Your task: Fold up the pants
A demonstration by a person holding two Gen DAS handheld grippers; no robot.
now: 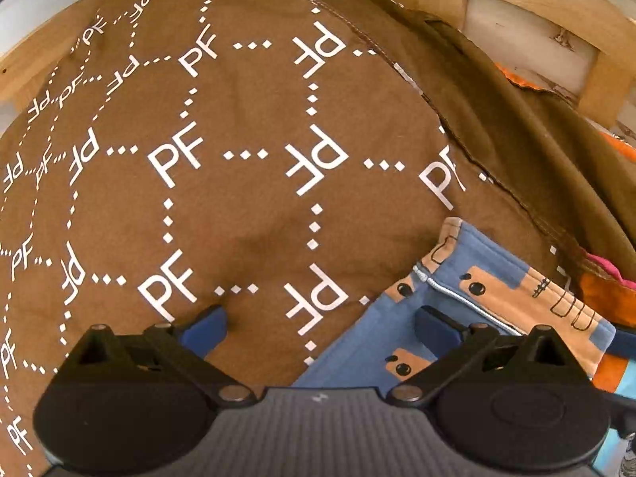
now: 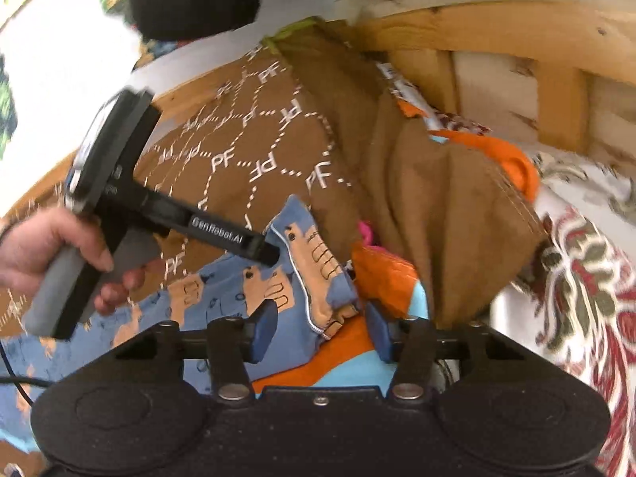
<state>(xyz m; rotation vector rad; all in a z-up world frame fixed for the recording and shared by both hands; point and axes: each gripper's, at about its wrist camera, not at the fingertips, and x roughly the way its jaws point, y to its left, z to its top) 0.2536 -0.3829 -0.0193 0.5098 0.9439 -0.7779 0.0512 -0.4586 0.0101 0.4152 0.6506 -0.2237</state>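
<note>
Brown cloth [image 1: 246, 198] printed with white "PF" marks covers the surface, pants at its edge
Left wrist view: the left gripper [image 1: 322, 324] hovers above the brown cloth with jaws wide apart and nothing between them; the blue pants [image 1: 469, 278] with tan figures and a white zip lie at lower right, under the right-hand fingertip. Right wrist view: wooden slats [image 2: 556, 91] stand behind the brown cloth; the right gripper [image 2: 322, 330] is about half open, its blue fingers [image 2: 264, 328] straddling a bunched fold of the pants beside the zip; whether the pads press the fabric cannot be told. A hand [image 2: 51, 254] holds the other gripper, its tip at the pants' upper edge. Orange fabric [image 2: 381, 278] lies under the pants
</note>
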